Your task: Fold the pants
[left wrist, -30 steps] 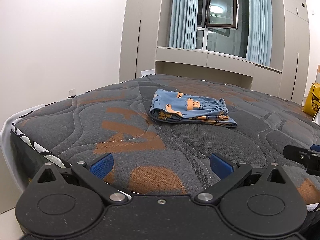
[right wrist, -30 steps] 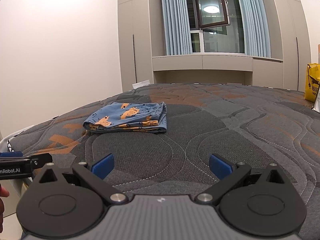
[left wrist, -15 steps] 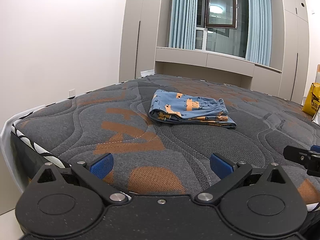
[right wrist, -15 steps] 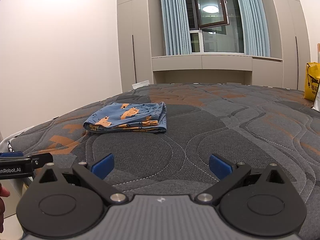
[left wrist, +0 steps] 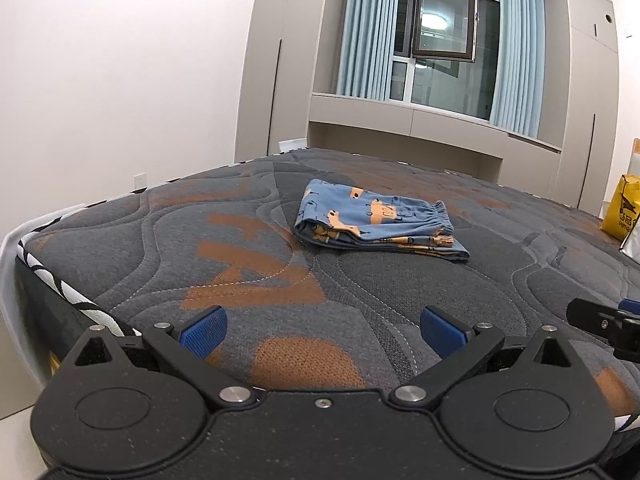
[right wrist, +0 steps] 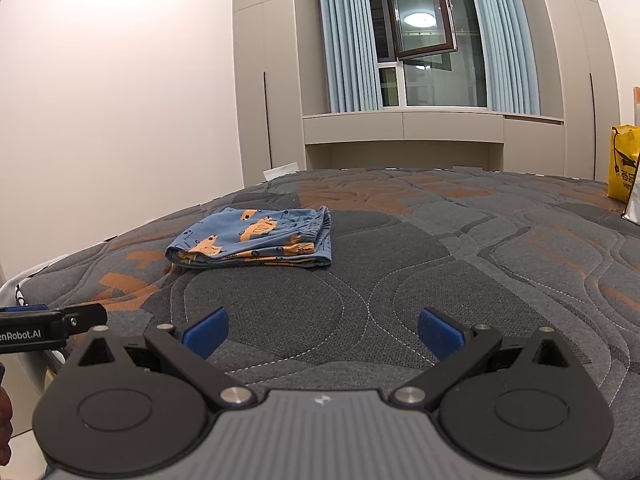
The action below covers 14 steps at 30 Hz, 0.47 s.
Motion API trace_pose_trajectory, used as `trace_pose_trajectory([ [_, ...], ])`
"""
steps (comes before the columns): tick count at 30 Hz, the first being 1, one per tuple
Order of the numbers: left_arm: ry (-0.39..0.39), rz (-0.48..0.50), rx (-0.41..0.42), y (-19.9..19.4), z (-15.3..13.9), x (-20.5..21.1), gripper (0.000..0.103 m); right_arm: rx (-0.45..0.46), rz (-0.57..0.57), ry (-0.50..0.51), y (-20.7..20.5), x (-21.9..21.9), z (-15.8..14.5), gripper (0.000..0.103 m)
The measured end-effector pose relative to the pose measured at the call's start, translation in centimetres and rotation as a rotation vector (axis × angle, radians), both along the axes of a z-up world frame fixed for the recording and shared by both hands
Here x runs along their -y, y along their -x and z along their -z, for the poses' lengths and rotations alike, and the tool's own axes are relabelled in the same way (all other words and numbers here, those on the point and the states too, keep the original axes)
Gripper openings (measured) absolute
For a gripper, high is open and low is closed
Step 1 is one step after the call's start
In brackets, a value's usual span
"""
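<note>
The blue pants with orange print [left wrist: 376,220] lie folded into a flat bundle on the grey and orange mattress [left wrist: 280,280]. They also show in the right wrist view [right wrist: 256,240]. My left gripper [left wrist: 323,330] is open and empty, held back near the mattress's front edge, well short of the pants. My right gripper [right wrist: 323,330] is open and empty too, over the front of the mattress [right wrist: 440,260]. Each gripper shows at the edge of the other's view.
A yellow bag [left wrist: 622,212] stands at the far right of the bed, also in the right wrist view [right wrist: 624,168]. A white wall lies to the left, cupboards and a window with blue curtains [right wrist: 348,40] behind the bed.
Both grippers have drifted back slightly from the pants. Both stay open. The pants have not moved.
</note>
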<state>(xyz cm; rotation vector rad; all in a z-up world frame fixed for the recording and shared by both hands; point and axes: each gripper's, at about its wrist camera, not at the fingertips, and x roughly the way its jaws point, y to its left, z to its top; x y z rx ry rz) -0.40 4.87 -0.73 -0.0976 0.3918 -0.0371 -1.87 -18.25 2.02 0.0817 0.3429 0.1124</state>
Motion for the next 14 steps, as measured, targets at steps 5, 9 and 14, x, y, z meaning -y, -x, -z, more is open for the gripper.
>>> trace_pose_trajectory([
  [5, -0.002, -0.005, -0.002, -0.05, -0.01, -0.02, 0.102, -0.002, -0.006, -0.003, -0.12, -0.02, 0.08, 0.103],
  [9, -0.002, -0.002, -0.008, -0.19, 0.05, 0.00, 0.102, -0.006, -0.009, -0.004, -0.28, 0.00, 0.18, 0.103],
  [14, 0.000, 0.011, -0.011, -0.30, 0.16, 0.13, 0.102, -0.010, -0.005, -0.016, -0.40, 0.30, 0.46, 0.103],
])
